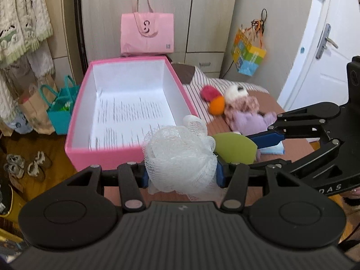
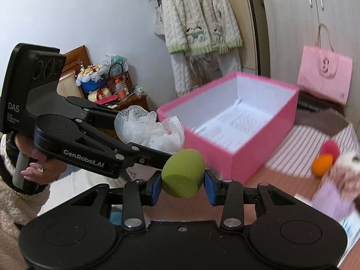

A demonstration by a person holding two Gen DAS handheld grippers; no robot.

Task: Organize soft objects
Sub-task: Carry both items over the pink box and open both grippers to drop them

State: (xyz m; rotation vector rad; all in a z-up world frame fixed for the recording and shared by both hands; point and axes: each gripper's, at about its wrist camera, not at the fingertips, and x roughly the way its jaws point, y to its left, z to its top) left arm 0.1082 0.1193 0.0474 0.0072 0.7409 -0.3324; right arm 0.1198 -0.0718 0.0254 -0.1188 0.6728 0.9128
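My left claw (image 1: 182, 175): squeezes one white net puff (image 1: 180, 157)
My right claw (image 2: 182, 187): squeezes one green sponge egg (image 2: 182, 175)
Pink box (image 1: 74, 126): one, open
Plush toy (image 1: 245, 112): one

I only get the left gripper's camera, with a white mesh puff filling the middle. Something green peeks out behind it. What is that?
Observer: A green egg-shaped sponge, pinched between the right gripper's blue fingers.
Operator: And who holds my puff's gripper? I see no hand.
Observer: A hand with painted nails grips the handle of the left gripper; a fluffy sleeve covers the arm.
Operator: What's off to the left of the pink box?
Observer: A white wall, with a wooden cabinet below it piled with clutter, including a bottle with an orange label. The puff and the pink box show there too.
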